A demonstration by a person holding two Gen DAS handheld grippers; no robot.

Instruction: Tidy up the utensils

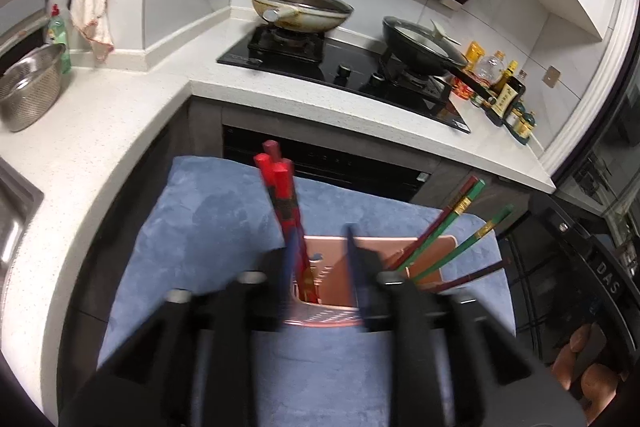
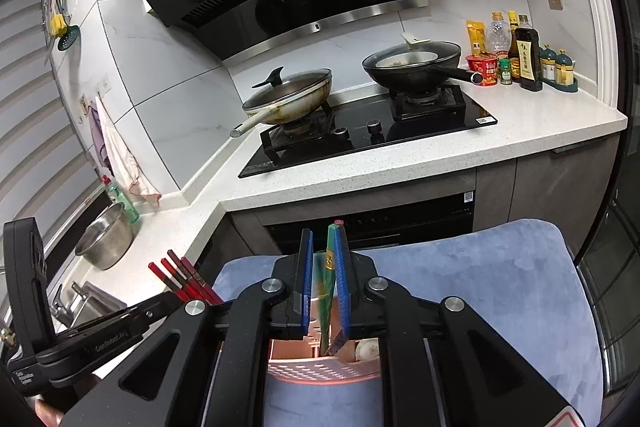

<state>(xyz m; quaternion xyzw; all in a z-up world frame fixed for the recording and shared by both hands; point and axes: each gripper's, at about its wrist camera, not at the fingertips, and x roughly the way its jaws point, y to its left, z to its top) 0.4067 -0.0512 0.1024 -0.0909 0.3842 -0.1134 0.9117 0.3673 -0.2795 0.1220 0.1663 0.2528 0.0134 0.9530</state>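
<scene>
Both hand-held grippers, left (image 1: 318,263) and right (image 2: 323,283), stand released around light, stiff, slippery chopsticks (image 1: 280,195) in the pink holder (image 1: 332,279), best pinched mid-shaft.

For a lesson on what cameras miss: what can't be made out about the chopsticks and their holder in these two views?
- Left wrist view: whether the left claw grips the red chopsticks; motion blur smears both.
- Both views: the base of the pink holder and the chopstick tips, hidden by the claw bodies.
- Right wrist view: whether the right claw actually pinches the green chopstick; blurred.
- Right wrist view: the pale item in the holder; mostly hidden.
</scene>
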